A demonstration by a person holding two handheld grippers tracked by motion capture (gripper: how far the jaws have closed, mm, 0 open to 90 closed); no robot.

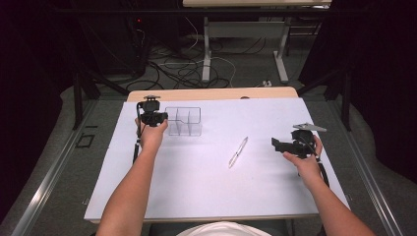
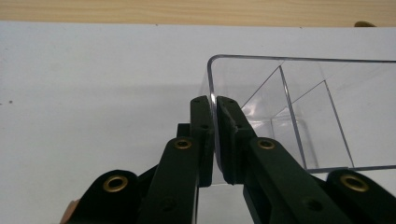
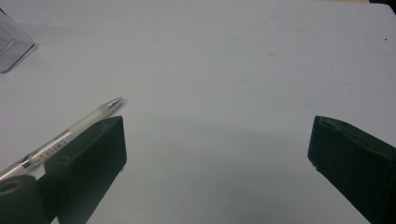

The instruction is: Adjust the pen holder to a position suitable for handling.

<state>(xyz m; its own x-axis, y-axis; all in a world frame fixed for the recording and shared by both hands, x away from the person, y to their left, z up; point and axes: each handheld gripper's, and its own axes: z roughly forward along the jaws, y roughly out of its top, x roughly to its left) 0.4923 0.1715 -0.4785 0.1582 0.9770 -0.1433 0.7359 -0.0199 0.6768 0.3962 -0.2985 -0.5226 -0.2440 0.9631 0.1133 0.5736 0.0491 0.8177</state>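
Now L tool clamped on clear organiser wall, steadying it; R tool agape nr pen, ready for pickup.

Left gripper reaches forward on an outstretched forearm, jaws pinched nearly together — right gripper sits low at the other side, pointing inward, jaws spread wide with nothing between them.

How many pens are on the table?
1. The pen lies on the white table, between the clear box and the right gripper; its tip shows beside that gripper's fingers.
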